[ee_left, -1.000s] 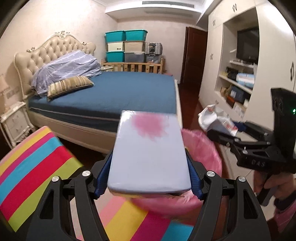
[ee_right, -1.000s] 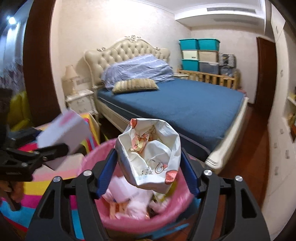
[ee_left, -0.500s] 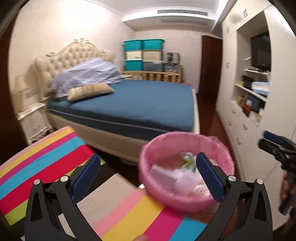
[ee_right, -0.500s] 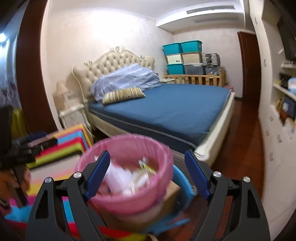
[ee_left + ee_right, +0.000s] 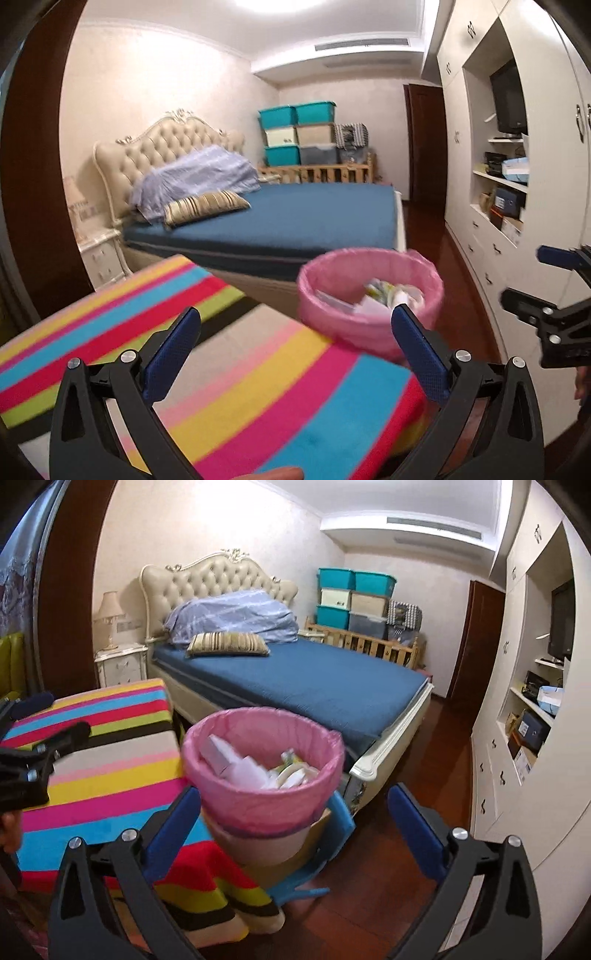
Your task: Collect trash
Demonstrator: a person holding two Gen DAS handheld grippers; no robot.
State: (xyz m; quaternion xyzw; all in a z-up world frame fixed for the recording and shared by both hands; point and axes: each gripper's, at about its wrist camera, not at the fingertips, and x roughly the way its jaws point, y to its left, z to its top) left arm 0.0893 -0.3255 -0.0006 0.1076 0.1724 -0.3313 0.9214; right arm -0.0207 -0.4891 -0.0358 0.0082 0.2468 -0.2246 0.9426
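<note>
Here the left gripper (image 5: 295, 354) is seen with its jaws spread wide and nothing between them, hanging over the striped worktop (image 5: 229, 373). The right gripper (image 5: 293, 829) has jaws that are opening, and nothing is gripped; only the bin is framed between them, farther off. Beyond the jaws, the pink-lined bin (image 5: 264, 771) is set just beside the worktop's edge, near the foot of the bed (image 5: 314, 679). The trash (image 5: 255, 766) lies inside it: a pale flat box, crumpled white paper and a printed wrapper, loosely piled below the rim. These pieces are judged to be light and easily crushed; the box is probably stiff enough to be pinched across its narrow sides, whereas paper and wrapper would be better taken at a bunched fold. The thin liner looks slippery and easily torn, so it should be gathered at the rim if it is lifted. No further trash can be made out on the worktop.
</note>
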